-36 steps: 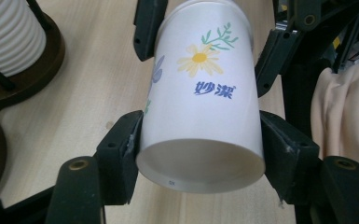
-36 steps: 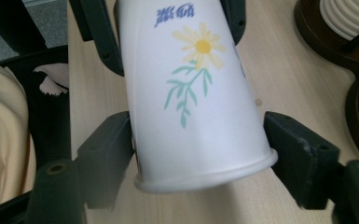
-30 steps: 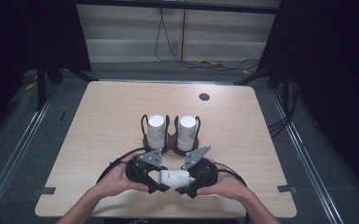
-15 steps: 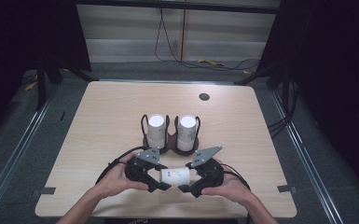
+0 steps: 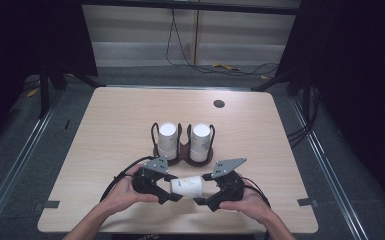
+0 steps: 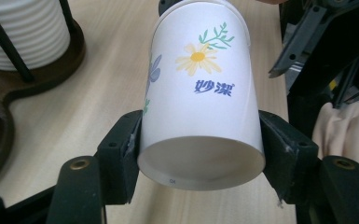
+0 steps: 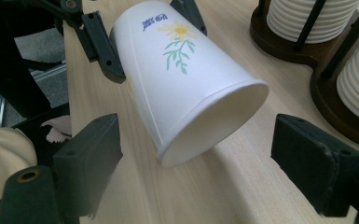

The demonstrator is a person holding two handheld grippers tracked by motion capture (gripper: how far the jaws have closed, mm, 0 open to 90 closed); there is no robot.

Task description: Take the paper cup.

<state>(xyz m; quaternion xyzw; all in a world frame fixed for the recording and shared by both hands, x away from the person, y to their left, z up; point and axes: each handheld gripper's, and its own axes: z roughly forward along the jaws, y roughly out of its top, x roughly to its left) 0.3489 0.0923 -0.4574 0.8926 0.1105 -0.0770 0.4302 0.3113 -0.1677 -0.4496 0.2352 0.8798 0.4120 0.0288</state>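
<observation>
A white paper cup printed with a yellow flower lies level just above the table's near edge. My left gripper is shut on its base end, and the pads press both sides of the cup. My right gripper faces it from the right, open. Its jaws have just been opening. The cup's rim end lies between the right gripper's wide-spread pads, untouched. Two stacks of white cups stand in a dark wooden holder just beyond.
A black round grommet sits in the tabletop at the far right. The holder's black upright rods rise close beside the right gripper. Cables lie on the floor beyond the table.
The right gripper's jaws have spread wider around the cup's open end and its top plate has swung to the right. The left gripper keeps its hold on the cup.
</observation>
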